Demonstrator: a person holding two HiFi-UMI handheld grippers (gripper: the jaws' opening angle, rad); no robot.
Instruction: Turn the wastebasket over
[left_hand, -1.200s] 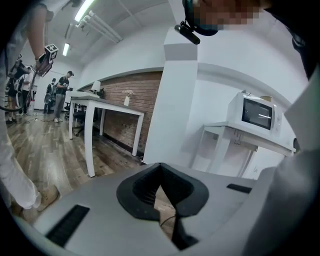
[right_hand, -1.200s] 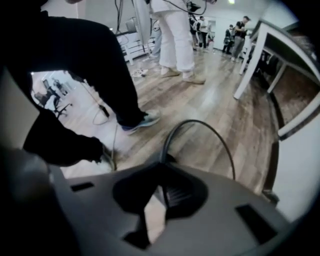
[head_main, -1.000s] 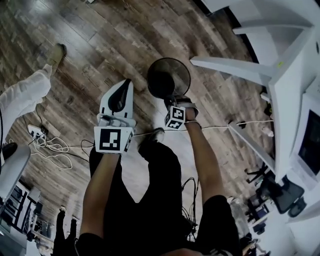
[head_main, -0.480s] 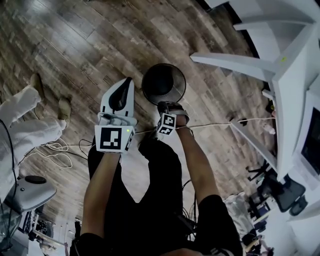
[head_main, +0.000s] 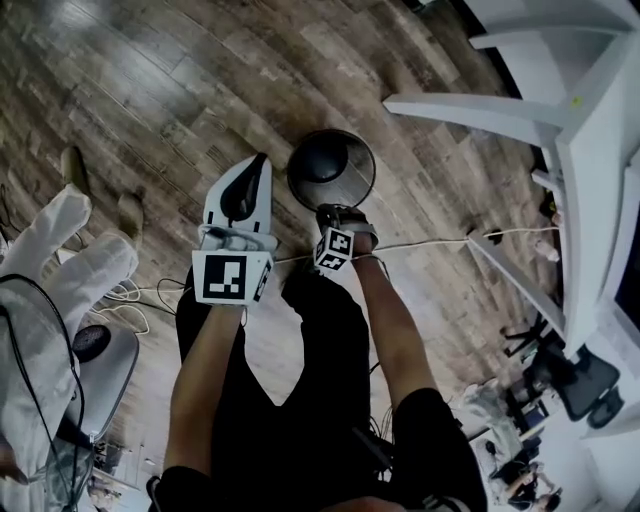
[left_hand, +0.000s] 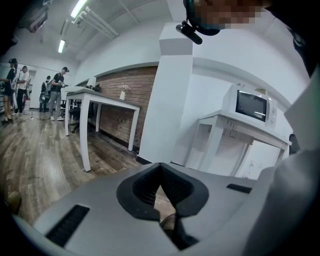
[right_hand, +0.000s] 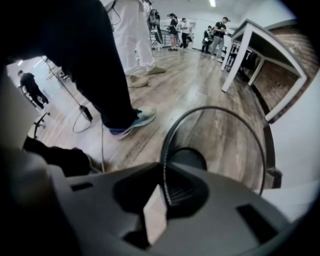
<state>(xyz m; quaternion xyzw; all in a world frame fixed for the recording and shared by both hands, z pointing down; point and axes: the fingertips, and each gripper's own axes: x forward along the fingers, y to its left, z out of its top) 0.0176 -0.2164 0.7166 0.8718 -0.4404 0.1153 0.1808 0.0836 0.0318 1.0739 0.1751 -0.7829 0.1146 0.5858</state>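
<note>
So the wastebasket (head_main: 331, 170) is found standing mouth-up on the wood floor (head_main: 150, 80), just ahead of the person's feet. It looks like a round wire-mesh bin, nothing seen inside, so it's probably light and fairly stiff. It's likely to tip easily once it's lifted by one edge. The thin top rim is the obvious place to be grabbed, and a smooth wire like that could swivel in a pinch, which honestly helps with flipping.

The right gripper (head_main: 335, 209) is pointed steeply down at the near side of the rim, forearm stretched out. The rim wire is caught between its pads, though the jaws have just been eased apart a touch. The left gripper (head_main: 260, 166) is held close to level beside the bin, pressed together on nothing, not touching it.
</note>
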